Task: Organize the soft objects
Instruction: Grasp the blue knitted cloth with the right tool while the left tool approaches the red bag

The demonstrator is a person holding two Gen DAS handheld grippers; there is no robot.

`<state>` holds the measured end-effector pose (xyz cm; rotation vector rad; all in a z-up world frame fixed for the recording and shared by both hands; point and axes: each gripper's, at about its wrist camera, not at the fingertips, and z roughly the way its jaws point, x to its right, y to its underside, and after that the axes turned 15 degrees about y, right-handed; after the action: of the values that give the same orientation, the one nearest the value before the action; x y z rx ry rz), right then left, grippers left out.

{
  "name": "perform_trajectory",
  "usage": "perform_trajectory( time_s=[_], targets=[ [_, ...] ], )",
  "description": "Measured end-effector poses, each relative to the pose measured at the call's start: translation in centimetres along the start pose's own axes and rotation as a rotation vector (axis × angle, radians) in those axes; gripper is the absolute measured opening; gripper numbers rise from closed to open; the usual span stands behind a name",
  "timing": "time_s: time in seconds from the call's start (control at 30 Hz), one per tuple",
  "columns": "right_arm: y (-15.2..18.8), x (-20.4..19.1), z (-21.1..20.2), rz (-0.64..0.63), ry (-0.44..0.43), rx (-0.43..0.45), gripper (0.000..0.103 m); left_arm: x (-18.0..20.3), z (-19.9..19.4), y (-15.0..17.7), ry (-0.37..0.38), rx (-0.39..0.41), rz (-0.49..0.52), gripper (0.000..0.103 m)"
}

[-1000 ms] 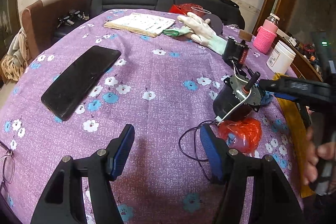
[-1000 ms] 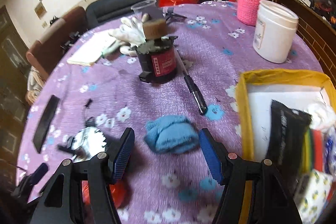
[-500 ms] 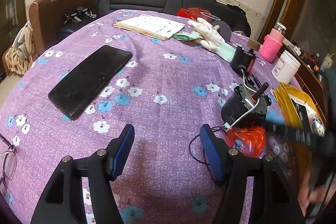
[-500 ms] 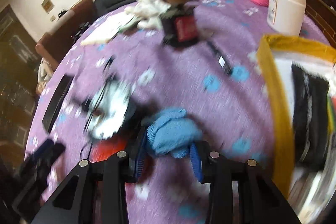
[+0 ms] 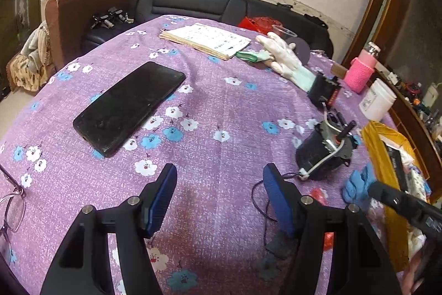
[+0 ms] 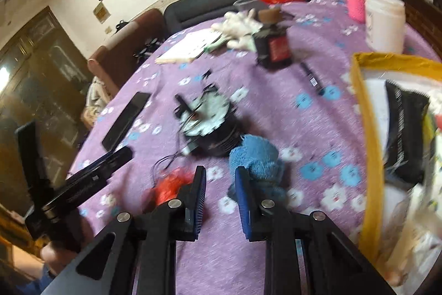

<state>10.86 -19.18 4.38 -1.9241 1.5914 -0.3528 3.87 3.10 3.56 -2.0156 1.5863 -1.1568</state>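
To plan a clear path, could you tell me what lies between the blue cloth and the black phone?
A black motor with wires sits between cloth and phone, in the right wrist view.

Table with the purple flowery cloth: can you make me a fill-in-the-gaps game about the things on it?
The phone lying flat on the tablecloth is ___.
The fluffy cloth beside the motor is ___.
The box has a rim coloured ___.
The knitted cover on the bottle is ___.
Missing words: black, blue, yellow, pink.
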Motion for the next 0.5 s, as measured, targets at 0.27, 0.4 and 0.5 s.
perform_trajectory(
  time_s=[0.27, 0.4, 0.5],
  targets=[
    [-0.6, 0.6, -0.5, -0.01, 0.178, 0.109, 0.061, 1.0, -0.1, 0.2, 0.008, 0.006, 0.045, 0.064],
    [-0.1, -0.5, 1.0, -0.07, 0.173, 0.06, 0.061, 1.0, -0.2, 0.1, 0.024, 0.005, 0.04, 0.064],
    [0.8, -1.6, 2.6, -0.128, 0.216, 0.035, 0.051, 1.2, -0.2, 0.2, 0.045, -0.003, 0.048, 0.064]
  ],
)
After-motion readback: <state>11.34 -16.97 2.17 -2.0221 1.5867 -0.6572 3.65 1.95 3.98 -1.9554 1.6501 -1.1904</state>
